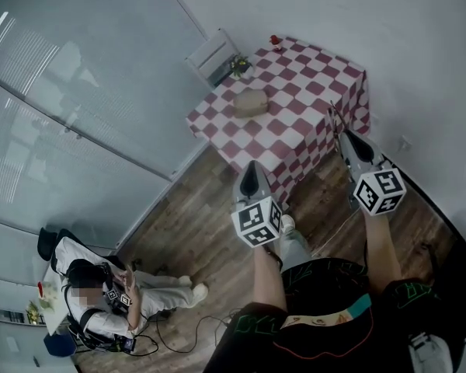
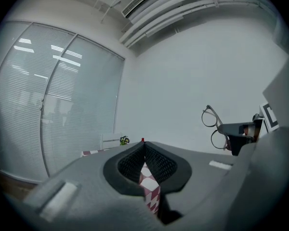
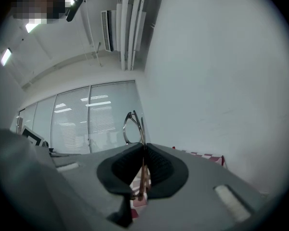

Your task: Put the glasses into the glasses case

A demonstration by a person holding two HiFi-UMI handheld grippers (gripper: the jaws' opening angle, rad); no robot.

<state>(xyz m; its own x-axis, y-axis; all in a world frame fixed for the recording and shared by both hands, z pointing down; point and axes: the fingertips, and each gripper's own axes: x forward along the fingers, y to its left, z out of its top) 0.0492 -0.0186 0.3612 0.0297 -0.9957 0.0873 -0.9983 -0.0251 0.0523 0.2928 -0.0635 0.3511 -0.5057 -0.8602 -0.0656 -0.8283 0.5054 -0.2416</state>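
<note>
A brown glasses case [image 1: 251,102] lies near the middle of the red-and-white checkered table [image 1: 311,76]. From here I cannot tell how its lid stands. My right gripper [image 1: 345,134] hovers over the table's near right edge, shut on thin wire-framed glasses [image 3: 133,128]. One temple is pinched between the pads and the lenses stick up past the tips. The left gripper view also shows the glasses [image 2: 212,126] at its right. My left gripper [image 1: 252,164] is shut on nothing and hangs off the table's near corner, short of the case.
A small potted plant [image 1: 238,66] and a red object [image 1: 275,40] stand at the table's far side, with a white chair [image 1: 212,57] behind. A person [image 1: 101,294] sits on the wooden floor at lower left, cables beside them. Glass partitions with blinds [image 1: 70,107] run along the left.
</note>
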